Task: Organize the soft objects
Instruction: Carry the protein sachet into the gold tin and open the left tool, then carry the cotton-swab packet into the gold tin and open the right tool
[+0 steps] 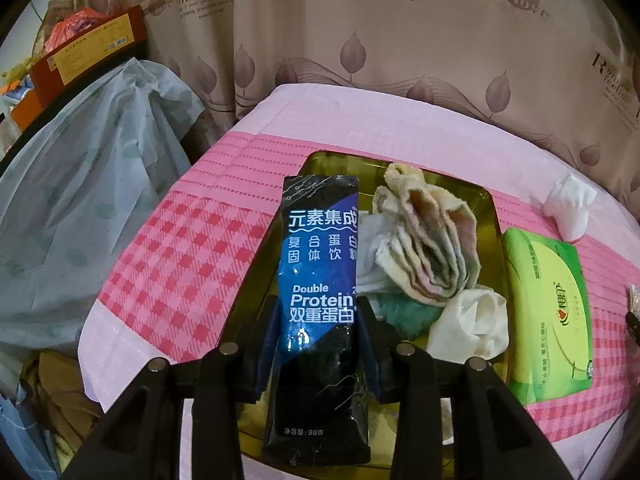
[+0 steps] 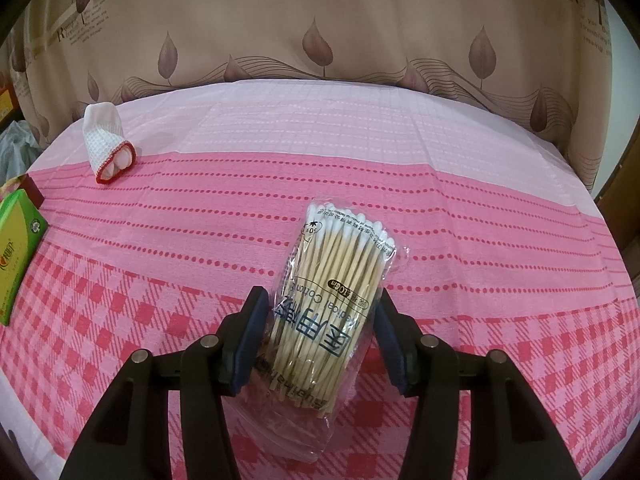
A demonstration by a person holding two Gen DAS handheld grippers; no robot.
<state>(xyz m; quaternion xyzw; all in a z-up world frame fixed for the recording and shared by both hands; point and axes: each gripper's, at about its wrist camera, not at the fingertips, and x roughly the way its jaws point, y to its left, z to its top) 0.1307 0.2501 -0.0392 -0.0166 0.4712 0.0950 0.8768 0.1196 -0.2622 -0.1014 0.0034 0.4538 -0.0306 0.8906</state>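
Far left, a pale bag [image 1: 92, 200] and some boxes [image 1: 84, 60] are piled off the tabletop [image 1: 160, 248], nothing to do with the job as far as can be told. Next, the left tongs [image 1: 318, 344] are clenched on a blue-and-black protein sachet [image 1: 320, 280], gripped around its middle and held lengthwise over the near edge of the yellow-green tray [image 1: 490, 216]. It's probably held there because the tray is where the soft stuff gets collected. Already heaped in the tray: a folded striped cloth [image 1: 432, 240], a white rag [image 1: 468, 328] and something teal [image 1: 400, 312] underneath.

Just right of the tray, a green tissue pack [image 1: 548, 312] is lying flat on the pink checked cloth, and a small white knitted sock [image 2: 106, 144] with red trim is sitting farther back, well apart. Both look like they're still waiting to be sorted.

On the right, a clear bag of cotton swabs [image 2: 336, 300] is grasped by the right tongs [image 2: 320, 320], squeezed across its width, swab heads pointing away. It's seemingly lined up to be carried to the tray next.
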